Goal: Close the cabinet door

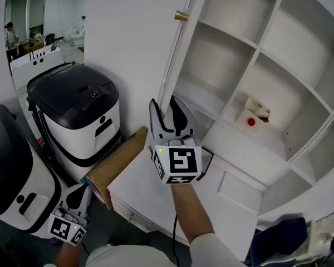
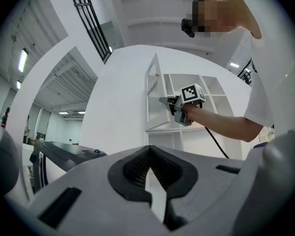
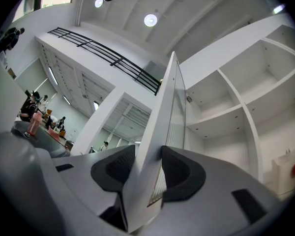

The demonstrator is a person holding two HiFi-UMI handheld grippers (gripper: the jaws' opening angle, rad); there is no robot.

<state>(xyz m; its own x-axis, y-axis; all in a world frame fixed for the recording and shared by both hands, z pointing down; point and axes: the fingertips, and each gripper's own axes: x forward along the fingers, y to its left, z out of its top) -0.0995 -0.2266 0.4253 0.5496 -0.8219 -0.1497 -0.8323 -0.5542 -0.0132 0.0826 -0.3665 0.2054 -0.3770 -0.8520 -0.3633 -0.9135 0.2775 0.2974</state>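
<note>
Right gripper [image 1: 170, 113] is clenched on the free edge of the cabinet door [image 1: 176, 60], which stands swung wide open, edge-on to the head view. Cabinet [image 1: 278, 43] shelves are exposed; one middle compartment holds a small white box with a red dot [image 1: 253, 115]. Left gripper [image 1: 77, 198] hangs low beside a black-and-white appliance [image 1: 78, 115], jaws pressed together on nothing.

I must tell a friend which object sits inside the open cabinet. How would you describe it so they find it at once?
Look at the white cabinet whose door stands open. On its wide lower shelf, near the upright divider, sits a small white box. Only it breaks the white: it bears a round red spot.
</note>
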